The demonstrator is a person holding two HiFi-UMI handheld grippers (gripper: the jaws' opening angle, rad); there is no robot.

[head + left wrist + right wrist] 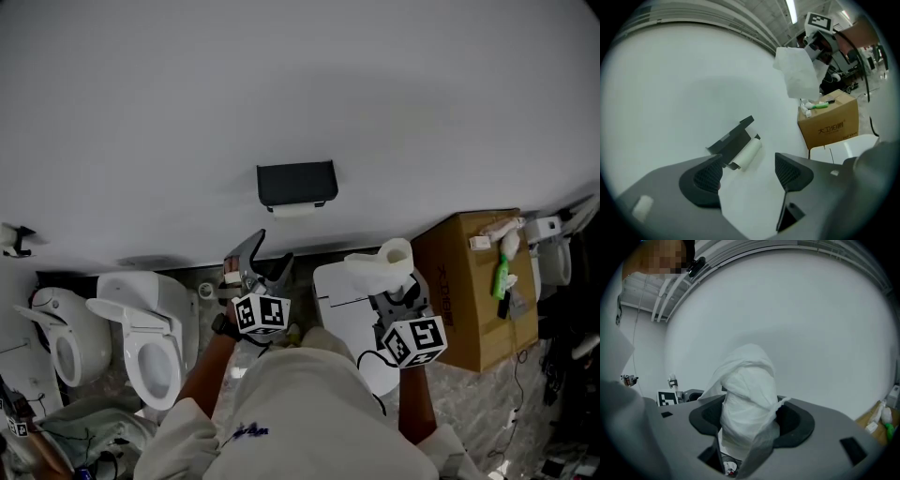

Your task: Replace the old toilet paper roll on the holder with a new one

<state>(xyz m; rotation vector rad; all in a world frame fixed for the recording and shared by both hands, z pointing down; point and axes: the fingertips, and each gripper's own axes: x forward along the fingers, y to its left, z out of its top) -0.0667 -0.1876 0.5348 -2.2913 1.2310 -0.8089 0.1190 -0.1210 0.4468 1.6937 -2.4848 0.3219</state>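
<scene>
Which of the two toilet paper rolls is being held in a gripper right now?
The bulky new roll, clamped between the right gripper's jaws. The other, a thin roll, hangs under the black holder on the wall, touched by neither gripper.

The left claw (749, 173) stands with its two dark jaws apart and nothing between them; only the white wall (670, 84) shows in the gap. On that wall, just above the left jaw, hangs a black holder (731, 137), seen tilted, with a white paper roll (746, 154) under its cover. At upper right the right claw (812, 63) grips a new paper roll (797, 72), its marker cube (819, 21) above. Below them sits a cardboard box (832, 123) with a green item (817, 106) on top
</scene>
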